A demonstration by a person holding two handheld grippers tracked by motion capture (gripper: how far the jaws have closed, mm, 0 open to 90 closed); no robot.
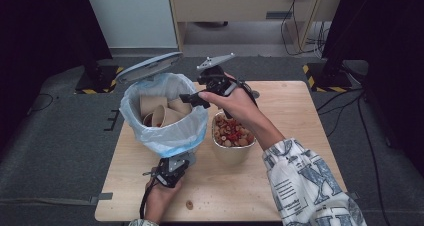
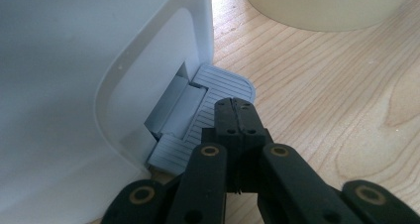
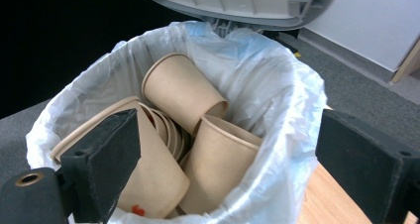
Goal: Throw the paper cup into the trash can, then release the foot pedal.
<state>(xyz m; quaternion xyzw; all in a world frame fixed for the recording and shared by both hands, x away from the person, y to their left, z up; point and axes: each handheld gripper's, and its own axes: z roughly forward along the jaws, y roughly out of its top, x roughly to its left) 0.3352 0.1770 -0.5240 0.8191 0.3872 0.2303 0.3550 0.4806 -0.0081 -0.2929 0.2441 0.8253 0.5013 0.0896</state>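
On the wooden table (image 1: pixel 295 116) stands a pedal bin (image 1: pixel 165 121) lined with a plastic bag (image 3: pixel 277 100), its lid (image 1: pixel 149 66) raised. The left tool (image 2: pixel 236 116), jaws closed on nothing, presses its tip on the grey ribbed pedal (image 2: pixel 223 85) (the high view hides that contact under the bin). The right tool (image 3: pixel 223 154) hovers over the bin with jaws spread wide and empty. Its own view shows brown paper cups (image 3: pixel 183 92) piled inside. Beside the bin sits a paper bowl of food scraps (image 1: pixel 232 136).
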